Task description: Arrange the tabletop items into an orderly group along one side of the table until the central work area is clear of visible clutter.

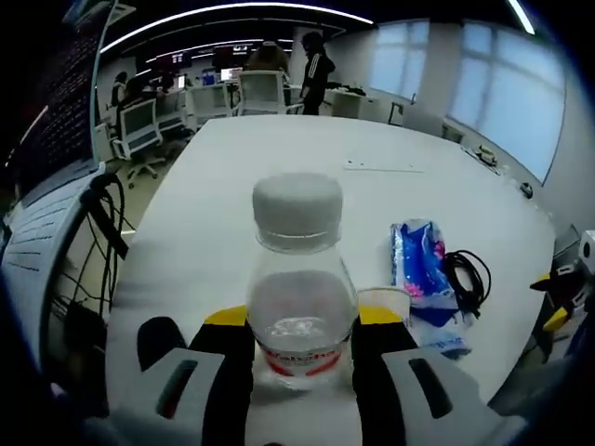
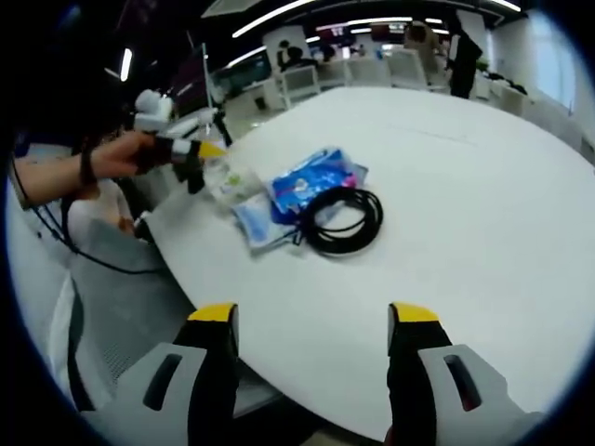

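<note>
In the left gripper view, the left tool (image 1: pixel 302 336) is clamped on a clear plastic bottle (image 1: pixel 299 288) with a white cap and a red label, its two yellow-tipped jaws pressed against the bottle's sides. The bottle stands upright near the edge of the white tabletop (image 1: pixel 307 163). Just beside it is a small paper cup (image 1: pixel 386 302), and next to that lies a blue snack packet (image 1: pixel 420 260) with a coil of black cable (image 1: pixel 468 279) touching its far side. In the right gripper view, the right tool (image 2: pixel 314 327) hangs above the tabletop's near edge with its jaws spread wide and nothing between them. Farther along the same edge the blue packet (image 2: pixel 311 178) and the black cable (image 2: pixel 344 221) lie together, a pale wrapper (image 2: pixel 263 223) partly under them, and a person's hand (image 2: pixel 116 156) holds the left tool (image 2: pixel 191 158) at the bottle (image 2: pixel 221 177) close to the tabletop's edge.
</note>
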